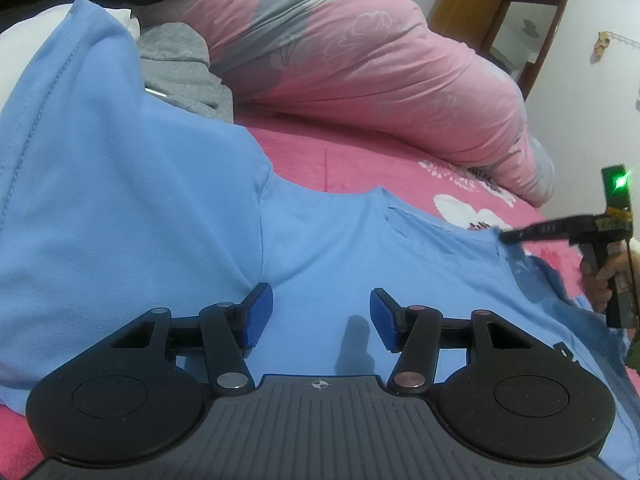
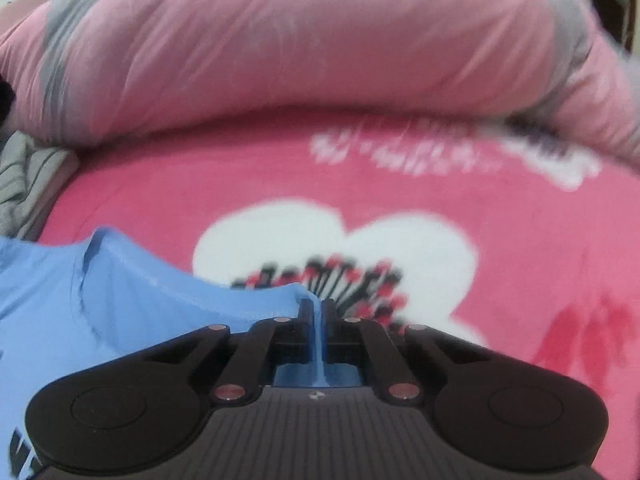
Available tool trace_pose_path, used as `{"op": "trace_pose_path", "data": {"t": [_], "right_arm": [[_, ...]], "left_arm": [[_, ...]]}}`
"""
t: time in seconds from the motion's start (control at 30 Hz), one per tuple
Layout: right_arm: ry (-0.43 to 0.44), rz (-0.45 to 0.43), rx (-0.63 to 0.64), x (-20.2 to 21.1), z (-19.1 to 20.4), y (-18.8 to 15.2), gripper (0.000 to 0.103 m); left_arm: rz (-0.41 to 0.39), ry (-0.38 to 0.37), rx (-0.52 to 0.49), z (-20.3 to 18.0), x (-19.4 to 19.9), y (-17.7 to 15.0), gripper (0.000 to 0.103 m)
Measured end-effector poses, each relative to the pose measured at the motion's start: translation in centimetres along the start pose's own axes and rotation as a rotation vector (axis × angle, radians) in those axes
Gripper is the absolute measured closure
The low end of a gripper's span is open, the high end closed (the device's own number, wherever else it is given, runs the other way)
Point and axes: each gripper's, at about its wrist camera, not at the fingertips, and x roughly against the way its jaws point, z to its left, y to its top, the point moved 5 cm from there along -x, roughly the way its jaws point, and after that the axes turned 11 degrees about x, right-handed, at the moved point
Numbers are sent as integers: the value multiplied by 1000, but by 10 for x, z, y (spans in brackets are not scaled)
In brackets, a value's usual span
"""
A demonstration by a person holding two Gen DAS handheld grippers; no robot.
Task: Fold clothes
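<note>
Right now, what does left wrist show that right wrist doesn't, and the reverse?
Left wrist only: the left gripper open above the blue T-shirt, the right gripper seen from the side with the hand that holds it, a wooden door, and a mirror.

Right wrist only: the right gripper's fingers shut on a fold of the shirt's edge, close up, and the white flower print whole.

Both: the blue T-shirt, the pink bedsheet, the pink quilt, and the grey garment.
</note>
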Motion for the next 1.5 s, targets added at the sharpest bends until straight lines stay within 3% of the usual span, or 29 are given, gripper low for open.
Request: {"op": "trace_pose_path", "data": {"t": [0.1, 0.23, 0.33, 0.37, 0.43, 0.47, 0.57, 0.67, 0.77, 0.9, 1.0, 1.17, 1.3, 1.5], "right_arm": [[-84, -43, 61, 0, 3, 8, 100], [-120, 5, 116, -26, 8, 2, 100], [-103, -11, 38, -29, -2, 1, 98], [-94, -18, 6, -29, -6, 2, 95], [-66, -31, -113, -23, -24, 5, 75], [-58, -43, -180, -14, -36, 7, 61], [-70, -106, -355, 28, -75, 10, 55], [-85, -150, -447, 87, -104, -3, 53], [-88, -180, -463, 152, -122, -29, 52], [-135, -157, -386, 220, -124, -75, 52], [-120, -132, -393, 206, -125, -88, 52], [-95, -90, -404, 185, -126, -109, 52], [-75, -57, -413, 167, -127, -126, 53], [-50, 22, -411, 119, -139, -135, 56]], "left_arm": [[0, 0, 0, 0, 0, 0, 49], [0, 1, -3, 0, 1, 0, 49], [0, 3, -3, 0, 1, 0, 49], [0, 2, -3, 1, 1, 0, 49], [0, 1, 0, 1, 1, 0, 49], [1, 0, 1, 1, 1, 0, 49], [1, -3, 5, 2, 1, 0, 49], [2, -7, 13, 3, 1, 0, 49], [2, 4, 3, 1, 2, -1, 49], [4, 46, -32, -8, 5, 2, 45], [-12, 88, -66, -23, 16, 4, 41], [-25, 59, -142, -73, 29, 5, 34], [20, 29, -251, -118, 14, -18, 33], [45, 14, -306, -139, -24, -52, 33]]}}
